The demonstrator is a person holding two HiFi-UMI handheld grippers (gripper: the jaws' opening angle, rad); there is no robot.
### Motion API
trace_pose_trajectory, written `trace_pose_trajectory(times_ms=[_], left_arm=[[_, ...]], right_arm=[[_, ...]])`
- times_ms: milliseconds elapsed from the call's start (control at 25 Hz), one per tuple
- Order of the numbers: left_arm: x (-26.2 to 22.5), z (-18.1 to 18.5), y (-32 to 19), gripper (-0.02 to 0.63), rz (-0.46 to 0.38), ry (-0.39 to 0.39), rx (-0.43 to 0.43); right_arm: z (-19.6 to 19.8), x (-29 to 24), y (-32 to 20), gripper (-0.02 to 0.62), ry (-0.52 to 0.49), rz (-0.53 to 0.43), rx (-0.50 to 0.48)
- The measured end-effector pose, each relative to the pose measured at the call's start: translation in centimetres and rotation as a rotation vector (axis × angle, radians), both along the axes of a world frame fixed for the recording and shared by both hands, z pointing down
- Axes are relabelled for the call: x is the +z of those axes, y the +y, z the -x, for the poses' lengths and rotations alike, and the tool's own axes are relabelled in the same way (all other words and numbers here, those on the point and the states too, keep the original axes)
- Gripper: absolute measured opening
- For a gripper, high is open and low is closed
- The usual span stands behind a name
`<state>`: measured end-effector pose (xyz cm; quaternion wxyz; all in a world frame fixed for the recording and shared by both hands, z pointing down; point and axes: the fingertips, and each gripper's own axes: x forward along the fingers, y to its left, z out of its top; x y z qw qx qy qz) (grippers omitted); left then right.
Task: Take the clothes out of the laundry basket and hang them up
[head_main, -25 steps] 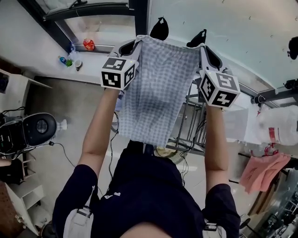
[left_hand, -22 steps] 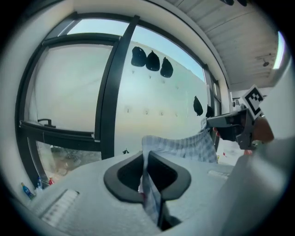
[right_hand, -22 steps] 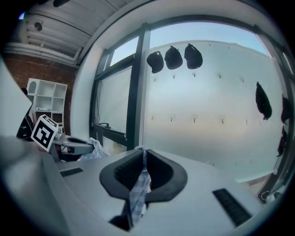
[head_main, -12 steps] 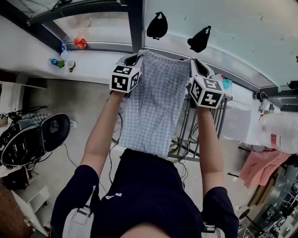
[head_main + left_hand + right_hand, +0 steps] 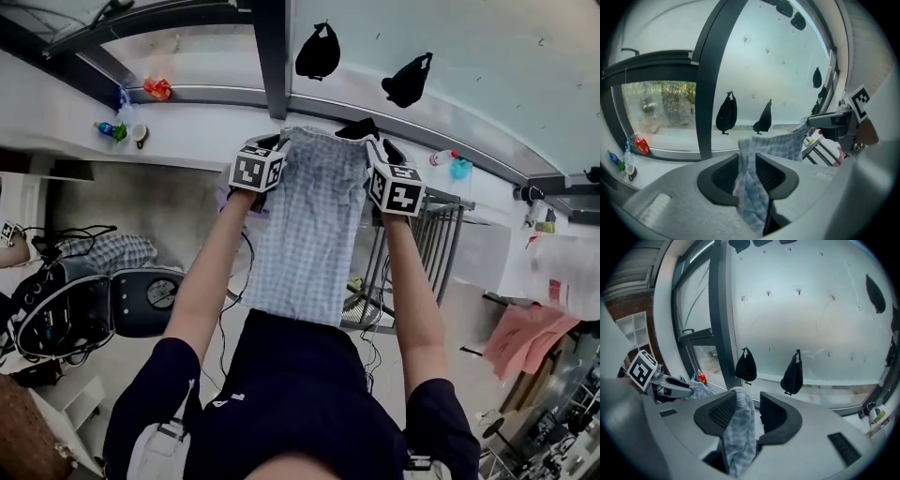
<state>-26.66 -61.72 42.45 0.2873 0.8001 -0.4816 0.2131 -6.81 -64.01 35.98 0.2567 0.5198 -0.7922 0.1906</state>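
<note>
A black bag and a second black bag are hung on the frosted pane. A red packet, a bottle and a cup are set along the sill.

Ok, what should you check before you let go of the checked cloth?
1. Is the checked cloth between the left gripper jaws: ok; they are opening.
2. Is it between the right gripper jaws: ok; opening too.
3. Is it spread flat between both grippers: ok.
4. Is its top edge resting on something that will hold it: cannot tell.
5. Is the metal rack in sight: ok, behind the cloth's right side.
</note>
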Motion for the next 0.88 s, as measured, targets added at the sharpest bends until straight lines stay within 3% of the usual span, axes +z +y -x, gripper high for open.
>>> trace_pose_trajectory(times_ms=[120, 320, 720, 880], left_arm=[[1.7, -0.9, 1.3, 0.217, 0.069, 0.059, 0.037], [2.1, -0.5, 2.7, 0.239, 0.063, 0.070, 0.003], [-1.2, 6.0, 3.7, 0.239, -0.018, 0.071, -0.046], [-3.2, 2.2, 9.0, 0.239, -0.051, 0.058, -0.061]], right_arm=[[-0.5, 2.2, 0.8, 0.298, -0.029, 0.079, -0.002], [-2.0, 2.4, 2.0, 0.305, -0.023, 0.073, 0.005], [4.4, 0.8, 4.2, 0.305, -0.043, 0.060, -0.022], [1.0, 0.1, 9.7, 0.305, -0.091, 0.051, -0.037]])
